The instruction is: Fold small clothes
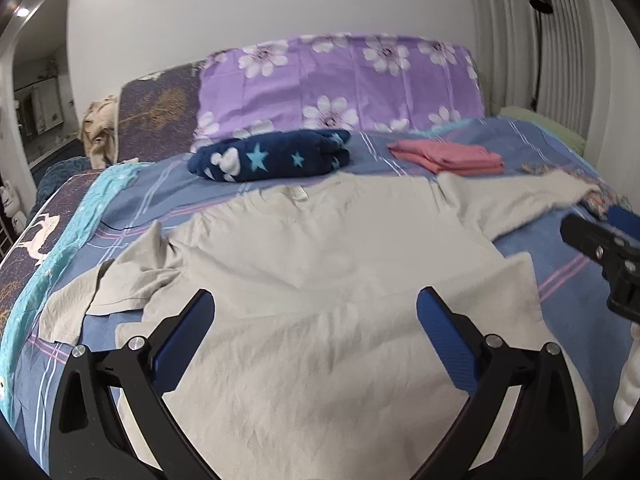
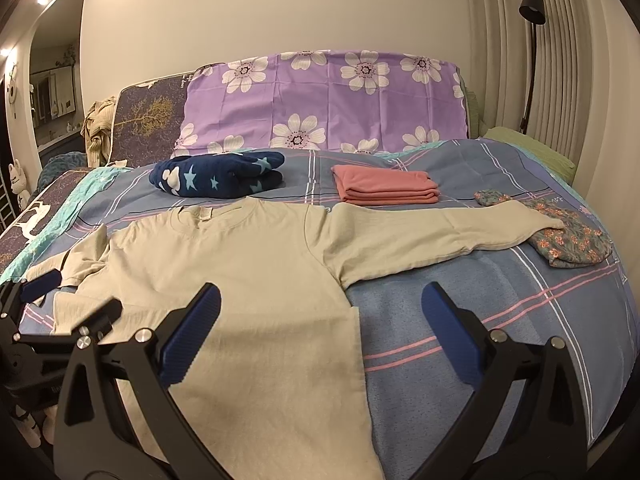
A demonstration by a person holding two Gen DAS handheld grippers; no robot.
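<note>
Beige cotton, a long-sleeved shirt [image 2: 240, 264], lies spread flat across the blue plaid bedspread [image 2: 500, 320], its right sleeve stretched out straight, its left sleeve crumpled near the bed's edge. Both grippers hover over the near hem with nothing in them: the left gripper [image 1: 316, 312] gapes wide above the shirt body, the right gripper [image 2: 320, 308] equally wide over the shirt's side edge. Behind lie a folded pink garment [image 2: 384, 186], a navy star blanket [image 2: 216, 178] and a floral cloth [image 2: 572, 240].
</note>
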